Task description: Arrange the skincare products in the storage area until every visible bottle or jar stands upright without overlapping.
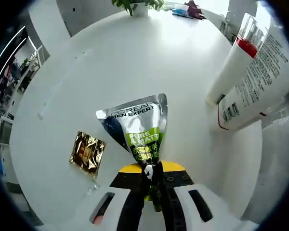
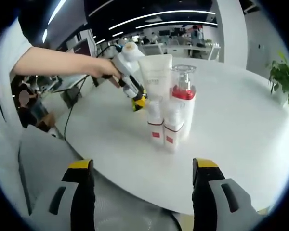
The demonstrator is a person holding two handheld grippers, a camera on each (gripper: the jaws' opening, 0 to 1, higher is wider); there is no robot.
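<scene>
We have the sachet (image 1: 137, 129) pinched by its lower end in the left gripper (image 1: 151, 180); its jaws are closed on the foil and the printed face fans out above them, over the white counter (image 1: 111, 62). Whether the pouch is clear of the surface or brushing it, we cannot tell. In the left gripper view the upright products sit at about two o'clock: a white tube (image 1: 260, 82) and, just behind it, a pump bottle with a red collar (image 1: 243, 53). A small gold packet (image 1: 87, 152) lies flat at about eight o'clock from the sachet, apart from it.

In the right gripper view the group (image 2: 168, 108) stands together near the centre: the tall tube (image 2: 155, 79), the red-collared pump bottle (image 2: 183, 96) touching it, and smaller white bottles with red bands (image 2: 164, 127) in front. The right gripper (image 2: 142, 192) waits low at six o'clock, jaws wide and empty, and a person's hand (image 2: 98, 67) carries the left gripper at about eleven o'clock of the group.

To do this step well, we judge the sachet needs bare counter beside the group, not against it, since a soft pouch will likely flop. We should lower it slowly, keep its face showing, and release only once it rests. The free right gripper could steady it, or guard the tall tube from a knock.
</scene>
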